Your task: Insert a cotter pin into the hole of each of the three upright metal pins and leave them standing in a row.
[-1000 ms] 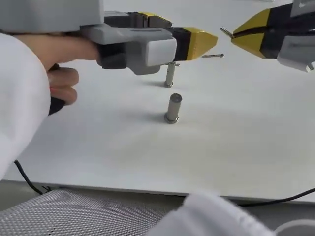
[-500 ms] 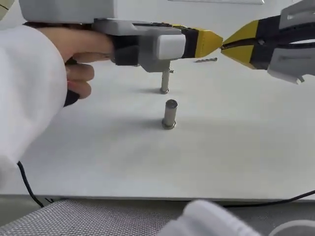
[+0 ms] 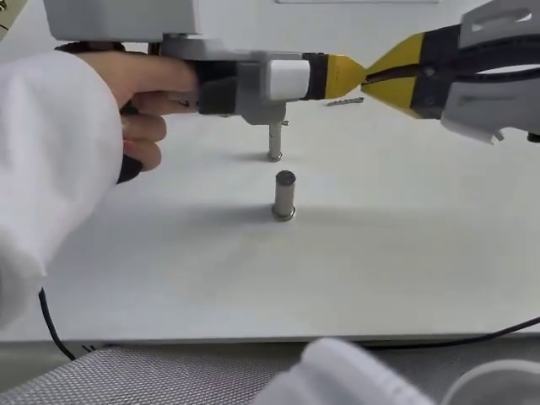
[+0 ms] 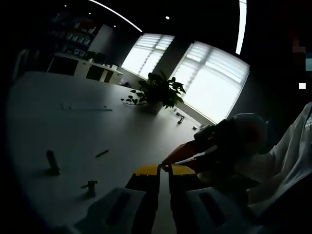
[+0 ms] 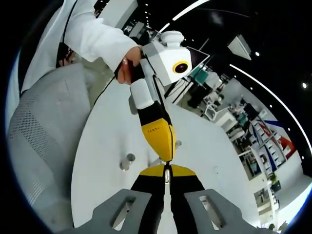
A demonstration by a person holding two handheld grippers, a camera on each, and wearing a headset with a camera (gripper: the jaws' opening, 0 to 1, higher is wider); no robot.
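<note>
Cotter pin [image 5: 167, 174] sat pinched in right tool [image 3: 368, 80], left tool [image 3: 360, 72] pressed together tip-to-tip; fumbled handoff could have dropped it.

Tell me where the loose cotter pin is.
In the head view, the loose cotter pin lies flat on the table, beyond and to the right of the far metal pin.

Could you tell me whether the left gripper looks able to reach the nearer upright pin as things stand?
Probably yes: the nearer upright pin stands alone on the table below the left gripper, nothing between. The right gripper, shut on a cotter pin, merely meets it tip to tip.
</note>
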